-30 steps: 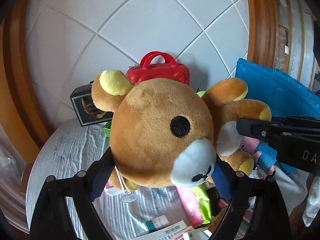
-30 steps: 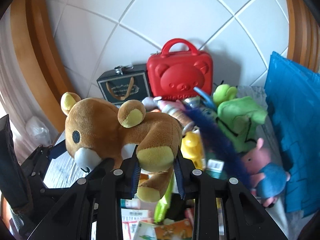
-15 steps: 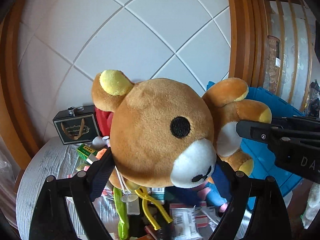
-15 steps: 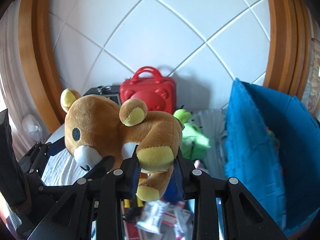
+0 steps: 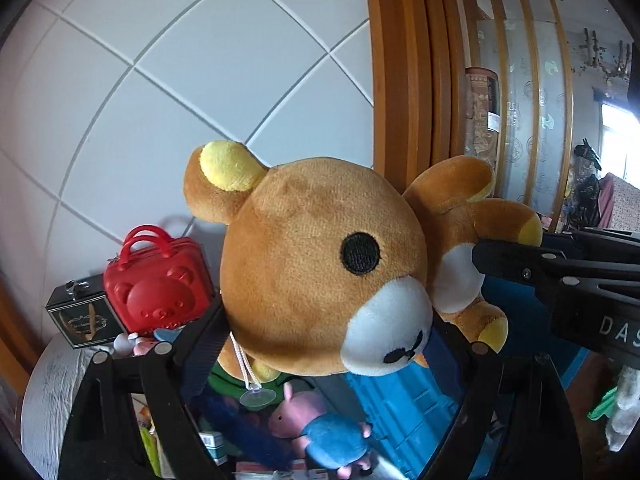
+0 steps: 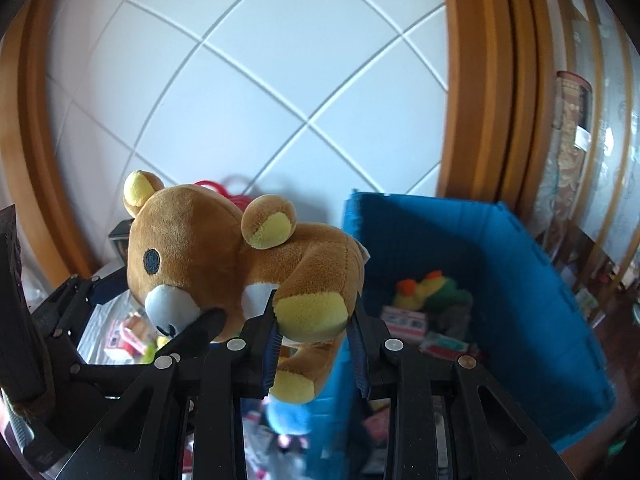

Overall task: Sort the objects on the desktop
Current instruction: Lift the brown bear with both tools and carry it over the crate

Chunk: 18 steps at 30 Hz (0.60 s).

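A brown plush bear (image 5: 312,264) with yellow ears hangs in the air, carried by both grippers. My left gripper (image 5: 324,340) is shut on its big round head, jaws wide around it. My right gripper (image 6: 314,320) is shut on one yellow-soled paw (image 6: 310,312); its black body (image 5: 560,280) comes in from the right in the left wrist view. The same bear (image 6: 224,256) hangs beside the open blue fabric bin (image 6: 520,264), at its left wall. A clear suction cup (image 5: 258,396) dangles on a white cord under the head.
The bin holds a green and orange plush (image 6: 436,294) and some packets. On the round table (image 5: 48,392) stand a red bear case (image 5: 158,288) and a dark box (image 5: 80,316); a pink and blue pig toy (image 5: 320,428) lies among clutter. A tiled wall and wooden frame stand behind.
Both grippers have carried the bear up and to the right, away from the table clutter toward the blue bin, whose inside now shows. The grips on head and paw are unchanged.
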Available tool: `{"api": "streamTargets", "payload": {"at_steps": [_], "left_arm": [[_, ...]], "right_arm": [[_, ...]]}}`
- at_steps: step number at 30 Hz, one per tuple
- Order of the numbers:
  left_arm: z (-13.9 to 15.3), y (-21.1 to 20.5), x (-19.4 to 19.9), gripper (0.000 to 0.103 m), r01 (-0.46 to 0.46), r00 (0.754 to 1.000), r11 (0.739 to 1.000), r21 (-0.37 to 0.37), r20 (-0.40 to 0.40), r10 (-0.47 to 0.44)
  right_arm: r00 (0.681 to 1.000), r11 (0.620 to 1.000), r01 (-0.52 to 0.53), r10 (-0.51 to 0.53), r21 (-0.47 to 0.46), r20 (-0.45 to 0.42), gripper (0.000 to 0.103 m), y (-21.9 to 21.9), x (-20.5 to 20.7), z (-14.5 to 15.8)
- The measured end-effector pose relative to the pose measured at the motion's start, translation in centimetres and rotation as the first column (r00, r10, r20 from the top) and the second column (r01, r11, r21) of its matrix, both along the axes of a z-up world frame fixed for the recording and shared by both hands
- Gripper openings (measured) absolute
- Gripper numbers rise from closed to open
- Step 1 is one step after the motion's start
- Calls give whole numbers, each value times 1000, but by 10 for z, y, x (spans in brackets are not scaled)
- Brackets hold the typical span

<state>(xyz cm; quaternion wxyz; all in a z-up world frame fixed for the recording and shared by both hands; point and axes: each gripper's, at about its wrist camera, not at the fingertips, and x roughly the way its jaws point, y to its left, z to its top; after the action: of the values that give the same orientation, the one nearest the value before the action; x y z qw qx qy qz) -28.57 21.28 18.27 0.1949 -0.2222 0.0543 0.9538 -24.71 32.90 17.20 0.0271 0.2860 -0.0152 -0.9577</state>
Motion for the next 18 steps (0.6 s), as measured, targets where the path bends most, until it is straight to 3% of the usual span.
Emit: {"api": "streamTargets", "payload": {"at_steps": [7,10,15,18], "left_arm": [[20,140,-45,89,12,1000,1000,-15,22,-12],[18,196,-76,89,2,998,1000,-28,69,0],[-12,257,-137,89,-27,983,997,-72,182,40],[-36,281,-167,89,-50,966,991,-125,248,80]], "right_arm": [[999,997,32,-33,75,11,29,117,-41,20],[998,996,23,-28,91,57,29,167,-72,21],[988,996,-22,9,85,152,29,229,-125,-6],[975,998,-53,43,41,219,29,255,-159,-39]]}}
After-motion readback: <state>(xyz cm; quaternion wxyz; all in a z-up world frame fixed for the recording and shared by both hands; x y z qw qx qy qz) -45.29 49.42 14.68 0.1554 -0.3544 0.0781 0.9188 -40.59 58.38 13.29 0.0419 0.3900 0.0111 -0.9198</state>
